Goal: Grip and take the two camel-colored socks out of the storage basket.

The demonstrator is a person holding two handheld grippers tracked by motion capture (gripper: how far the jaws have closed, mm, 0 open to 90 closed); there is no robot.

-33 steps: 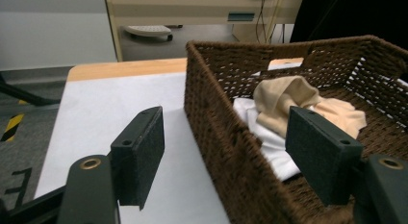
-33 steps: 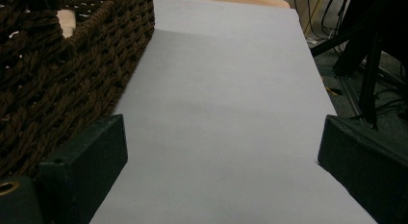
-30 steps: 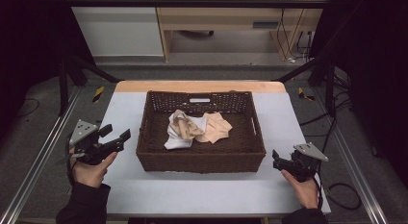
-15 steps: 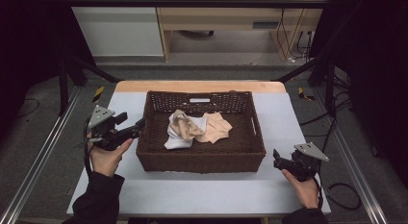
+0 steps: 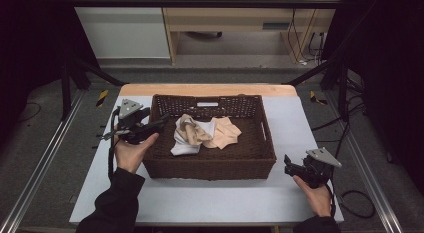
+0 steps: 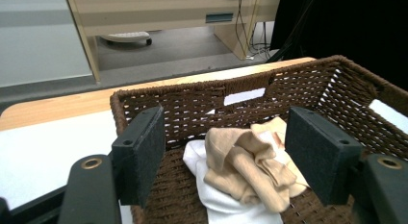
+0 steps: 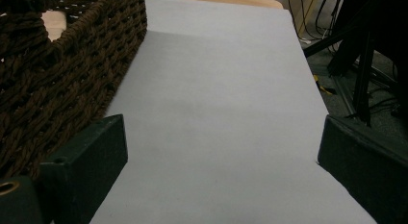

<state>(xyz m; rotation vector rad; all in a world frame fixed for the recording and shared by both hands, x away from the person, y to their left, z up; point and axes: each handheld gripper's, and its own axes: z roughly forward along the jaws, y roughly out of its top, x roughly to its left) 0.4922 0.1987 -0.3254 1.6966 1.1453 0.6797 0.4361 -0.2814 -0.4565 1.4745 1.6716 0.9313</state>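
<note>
1. At 9 o'clock on the table (image 5: 240, 203), my left gripper (image 5: 150, 127) hangs over the left rim of the wicker basket (image 5: 210, 165), jaws spread wide with nothing between them, aimed in at the cloths.
2. Inside the basket, left of centre, sits a tan cloth (image 6: 245, 166) bunched on top of a white cloth (image 6: 226, 200); a second peach piece (image 5: 225, 134) lies touching them on the 3 o'clock side.
3. Judged step: reaching in for a first grab on the tan cloth.
4. Risk: the fabrics overlap, so a deep bite likely lifts two at once; a shallow pinch on a loose fold may slip out.
5. Risk: my near jaw rides close to the rim; dropping too early could snag the weave and shove the basket.
6. At 4 o'clock, my right gripper (image 5: 300, 168) rests by the basket's right corner, released, jaws wide over bare table, well apart from the cloths.
</note>
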